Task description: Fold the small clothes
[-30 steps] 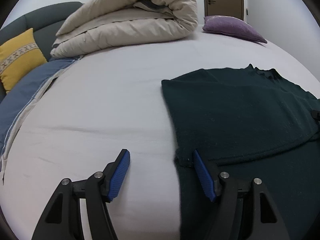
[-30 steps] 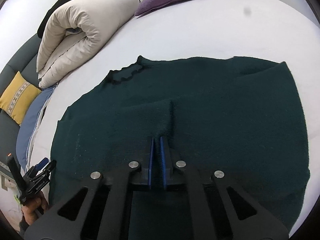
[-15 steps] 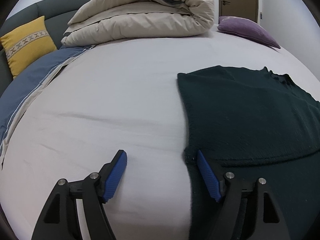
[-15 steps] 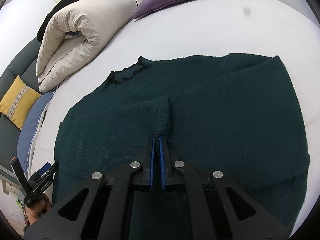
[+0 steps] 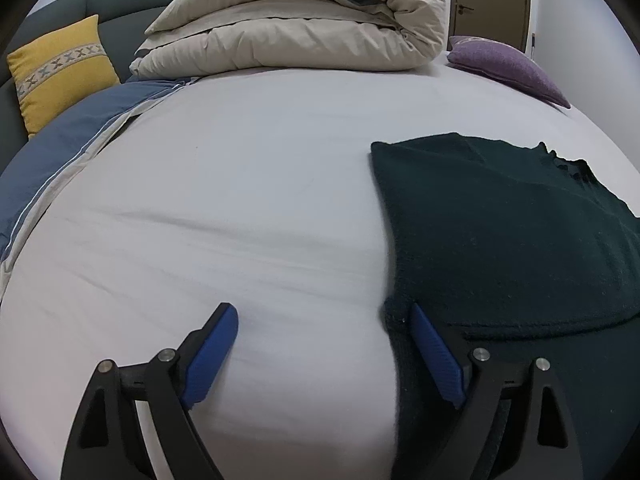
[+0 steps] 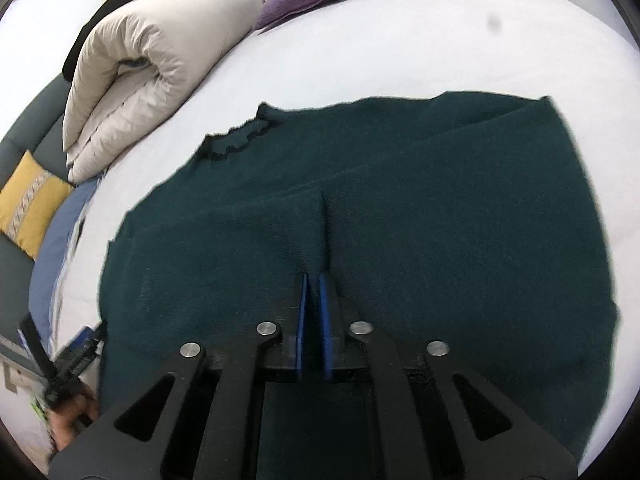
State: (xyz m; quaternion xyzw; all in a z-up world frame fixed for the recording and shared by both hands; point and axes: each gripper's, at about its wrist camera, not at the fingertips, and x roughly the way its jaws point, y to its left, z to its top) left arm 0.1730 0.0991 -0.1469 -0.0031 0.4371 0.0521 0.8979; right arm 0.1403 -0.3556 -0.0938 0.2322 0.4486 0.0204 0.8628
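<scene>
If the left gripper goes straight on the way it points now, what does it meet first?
Probably the white bed sheet: the left gripper points down at it, jaws opening with nothing between them. The dark green sweater edge lies just beside its right-hand finger.

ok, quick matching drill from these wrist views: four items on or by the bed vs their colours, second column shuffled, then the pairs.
Items:
1. sweater
2. duvet
3. cushion by the sofa back
4. cushion near the door

Colours:
A. purple
B. dark green
C. yellow
D. beige

Pairs: 1-B, 2-D, 3-C, 4-A
</scene>
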